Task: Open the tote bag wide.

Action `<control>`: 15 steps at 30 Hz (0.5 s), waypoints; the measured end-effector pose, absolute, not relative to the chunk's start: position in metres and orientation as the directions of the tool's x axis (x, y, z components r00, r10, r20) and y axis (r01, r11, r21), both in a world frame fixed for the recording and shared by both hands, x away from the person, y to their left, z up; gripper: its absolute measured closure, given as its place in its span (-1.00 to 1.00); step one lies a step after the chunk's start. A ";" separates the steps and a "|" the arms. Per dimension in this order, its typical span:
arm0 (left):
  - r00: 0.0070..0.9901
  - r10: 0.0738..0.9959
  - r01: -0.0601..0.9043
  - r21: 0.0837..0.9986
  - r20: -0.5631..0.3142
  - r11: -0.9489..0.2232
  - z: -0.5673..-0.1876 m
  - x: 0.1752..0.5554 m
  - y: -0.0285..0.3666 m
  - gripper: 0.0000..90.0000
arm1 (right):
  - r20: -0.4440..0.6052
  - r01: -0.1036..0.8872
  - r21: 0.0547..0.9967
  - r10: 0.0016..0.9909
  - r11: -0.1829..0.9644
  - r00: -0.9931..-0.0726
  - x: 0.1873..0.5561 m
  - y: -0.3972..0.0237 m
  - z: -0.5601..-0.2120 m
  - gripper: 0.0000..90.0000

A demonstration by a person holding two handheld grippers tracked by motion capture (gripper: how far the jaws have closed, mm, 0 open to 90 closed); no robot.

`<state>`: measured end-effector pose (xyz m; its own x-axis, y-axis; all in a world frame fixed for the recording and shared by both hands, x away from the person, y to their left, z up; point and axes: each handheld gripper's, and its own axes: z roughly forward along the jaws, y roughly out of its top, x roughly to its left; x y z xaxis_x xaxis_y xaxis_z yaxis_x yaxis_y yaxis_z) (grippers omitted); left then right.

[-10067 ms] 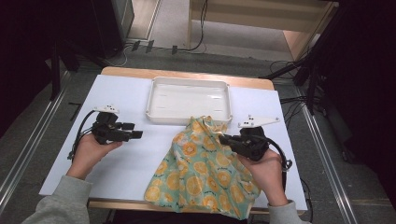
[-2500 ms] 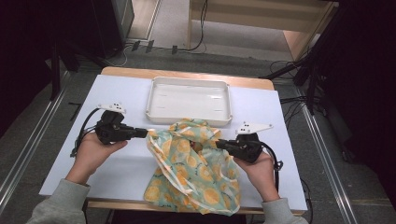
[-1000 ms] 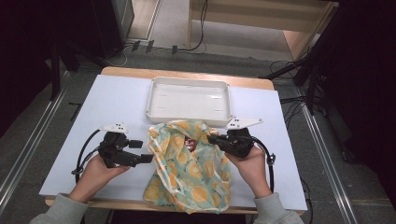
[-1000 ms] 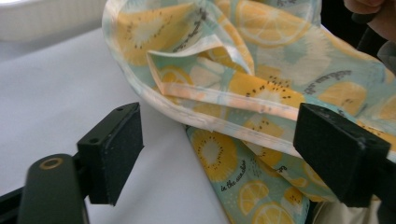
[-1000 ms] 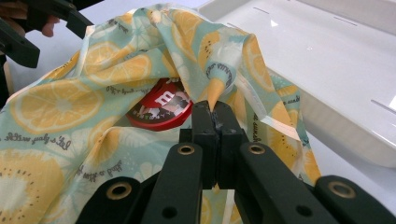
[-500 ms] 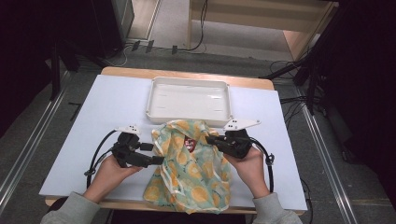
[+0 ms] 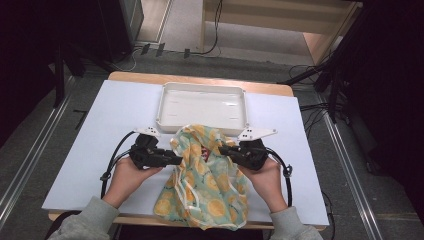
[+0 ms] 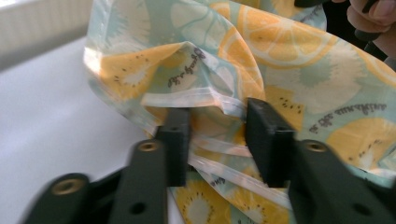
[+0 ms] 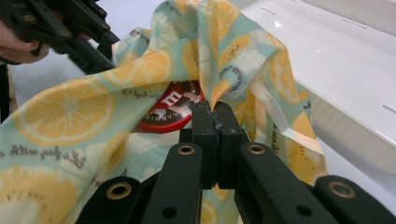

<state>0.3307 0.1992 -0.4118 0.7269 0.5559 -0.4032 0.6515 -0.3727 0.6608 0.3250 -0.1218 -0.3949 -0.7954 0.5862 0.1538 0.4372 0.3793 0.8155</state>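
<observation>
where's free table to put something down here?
Bare table left of the white tray, and a strip right of it beside the right gripper. Crowded at front centre: fruit-print bag, both hands.

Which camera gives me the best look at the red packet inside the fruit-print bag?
The right gripper view: the red packet lies just past the shut right gripper, lettering partly readable through the bag's mouth. The high view shows a small red patch; in the left gripper view the bag covers it.
</observation>
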 end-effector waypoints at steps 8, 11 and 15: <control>0.750 0.543 0.625 0.675 -0.379 -0.393 -0.405 0.334 0.196 1.00 | 0.150 0.433 0.816 0.583 0.383 -0.798 0.324 -0.120 -0.396 1.00; 0.746 0.548 0.626 0.677 -0.377 -0.387 -0.403 0.333 0.201 1.00 | 0.152 0.434 0.816 0.583 0.381 -0.798 0.325 -0.121 -0.396 1.00; 0.735 0.567 0.632 0.680 -0.373 -0.372 -0.397 0.335 0.217 1.00 | 0.150 0.436 0.816 0.589 0.379 -0.794 0.324 -0.124 -0.396 1.00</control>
<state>0.3346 0.2168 -0.3971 0.7347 0.5667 -0.3728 0.6318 -0.3717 0.6802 0.3243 -0.1243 -0.3958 -0.7939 0.5892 0.1503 0.4358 0.3789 0.8164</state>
